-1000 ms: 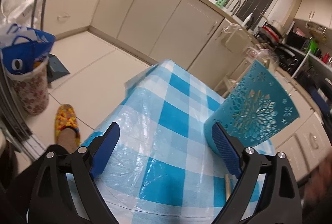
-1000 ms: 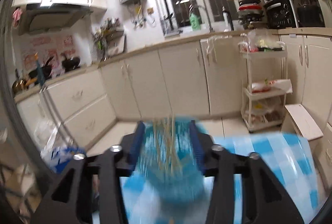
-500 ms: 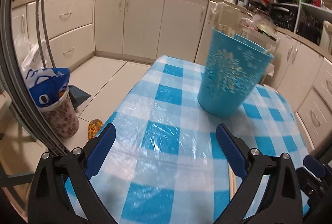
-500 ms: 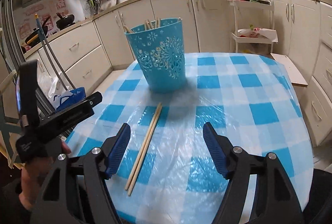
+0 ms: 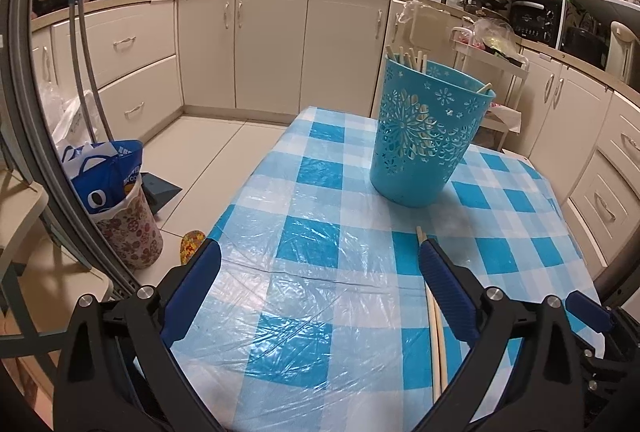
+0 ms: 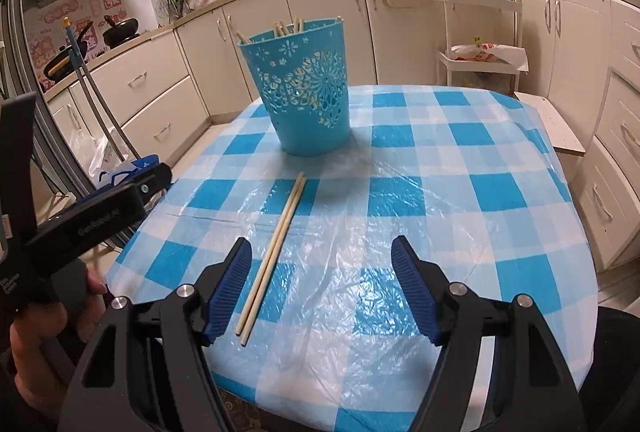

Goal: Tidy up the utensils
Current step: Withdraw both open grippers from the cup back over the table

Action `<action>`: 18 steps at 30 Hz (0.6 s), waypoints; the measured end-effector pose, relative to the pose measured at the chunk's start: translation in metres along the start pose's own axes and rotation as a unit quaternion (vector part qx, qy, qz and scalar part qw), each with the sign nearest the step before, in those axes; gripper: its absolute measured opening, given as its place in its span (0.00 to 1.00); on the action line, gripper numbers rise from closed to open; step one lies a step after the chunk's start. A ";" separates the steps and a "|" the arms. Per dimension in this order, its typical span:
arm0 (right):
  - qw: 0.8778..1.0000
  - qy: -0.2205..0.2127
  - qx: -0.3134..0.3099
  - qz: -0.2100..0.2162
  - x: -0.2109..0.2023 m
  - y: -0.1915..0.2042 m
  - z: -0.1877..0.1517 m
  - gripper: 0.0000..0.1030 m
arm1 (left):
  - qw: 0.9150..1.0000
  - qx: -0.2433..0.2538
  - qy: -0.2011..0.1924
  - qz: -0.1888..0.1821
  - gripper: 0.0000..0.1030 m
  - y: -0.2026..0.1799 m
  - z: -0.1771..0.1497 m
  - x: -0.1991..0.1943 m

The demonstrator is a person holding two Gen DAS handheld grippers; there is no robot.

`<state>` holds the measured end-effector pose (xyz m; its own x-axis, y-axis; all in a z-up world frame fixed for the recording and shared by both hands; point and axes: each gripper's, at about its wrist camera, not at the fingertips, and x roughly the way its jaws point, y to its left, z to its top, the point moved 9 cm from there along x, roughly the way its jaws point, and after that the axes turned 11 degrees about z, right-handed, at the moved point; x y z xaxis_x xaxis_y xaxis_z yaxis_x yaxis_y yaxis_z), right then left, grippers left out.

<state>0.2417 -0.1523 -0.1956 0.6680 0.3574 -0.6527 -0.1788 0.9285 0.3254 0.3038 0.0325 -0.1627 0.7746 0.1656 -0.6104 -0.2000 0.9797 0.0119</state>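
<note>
A turquoise cut-out basket (image 6: 304, 99) stands upright on the checked table, with several wooden chopsticks (image 6: 288, 25) sticking out of it. One loose pair of chopsticks (image 6: 276, 244) lies side by side in front of the basket. My right gripper (image 6: 322, 243) hovers open over the near end of this pair, which lies just inside its left finger, untouched. My left gripper (image 5: 319, 248) is wide open and empty, with the same pair (image 5: 436, 332) beside its right finger. The basket (image 5: 424, 139) is well ahead of it.
The blue-and-white cloth (image 6: 460, 191) has a plastic film over it. A hand holds the left tool's black body (image 6: 92, 211) at the table's left edge. On the floor to the left are a flowered bin with a blue bag (image 5: 120, 216) and a slipper (image 5: 191, 246). A white trolley (image 6: 480, 31) stands behind the table.
The right gripper had chopsticks between its fingers over the basket; its jaws have widened and it has drawn back and down. The left gripper has backed away from the basket and rolled level.
</note>
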 end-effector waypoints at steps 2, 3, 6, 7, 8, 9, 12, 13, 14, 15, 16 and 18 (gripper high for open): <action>1.000 0.003 -0.001 -0.002 0.000 0.000 -0.002 0.68 | 1.000 0.000 -0.001 0.000 0.92 0.003 0.000 -0.002; 1.000 0.004 -0.002 -0.002 0.000 0.000 -0.002 0.68 | 1.000 -0.001 -0.001 0.000 0.92 0.004 -0.001 -0.003; 1.000 0.006 -0.005 -0.004 0.001 0.002 -0.003 0.68 | 1.000 -0.004 -0.004 -0.001 0.92 0.007 0.000 -0.007; 1.000 0.007 -0.006 -0.005 0.002 0.002 -0.004 0.68 | 1.000 -0.004 -0.006 -0.001 0.92 0.008 0.001 -0.009; 1.000 0.007 -0.006 -0.005 0.002 0.003 -0.005 0.68 | 1.000 -0.003 -0.007 -0.002 0.92 0.009 0.001 -0.010; 1.000 0.008 -0.006 -0.005 0.002 0.003 -0.005 0.68 | 1.000 -0.003 -0.007 -0.003 0.92 0.009 0.001 -0.011; 1.000 0.009 -0.009 -0.008 0.003 0.004 -0.006 0.68 | 1.000 -0.006 -0.007 -0.006 0.92 0.010 0.002 -0.013; 1.000 0.009 -0.009 -0.009 0.003 0.003 -0.005 0.68 | 1.000 -0.007 -0.006 -0.007 0.92 0.011 0.002 -0.013; 1.000 0.009 -0.010 -0.011 0.005 0.003 -0.004 0.68 | 1.000 -0.009 -0.006 -0.008 0.92 0.012 0.002 -0.014; 1.000 0.008 -0.012 -0.014 0.007 0.003 -0.002 0.68 | 1.000 -0.011 -0.005 -0.008 0.92 0.014 0.002 -0.014; 1.000 0.008 -0.015 -0.016 0.011 0.003 -0.001 0.68 | 1.000 -0.013 -0.004 -0.009 0.92 0.014 0.002 -0.013; 0.999 0.014 -0.021 -0.024 0.023 0.002 0.002 0.68 | 1.000 -0.019 0.001 -0.009 0.92 0.018 0.001 -0.012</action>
<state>0.2581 -0.1420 -0.2082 0.6560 0.3140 -0.6864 -0.1776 0.9480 0.2639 0.2911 0.0483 -0.1541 0.7776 0.1477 -0.6112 -0.2084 0.9776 -0.0288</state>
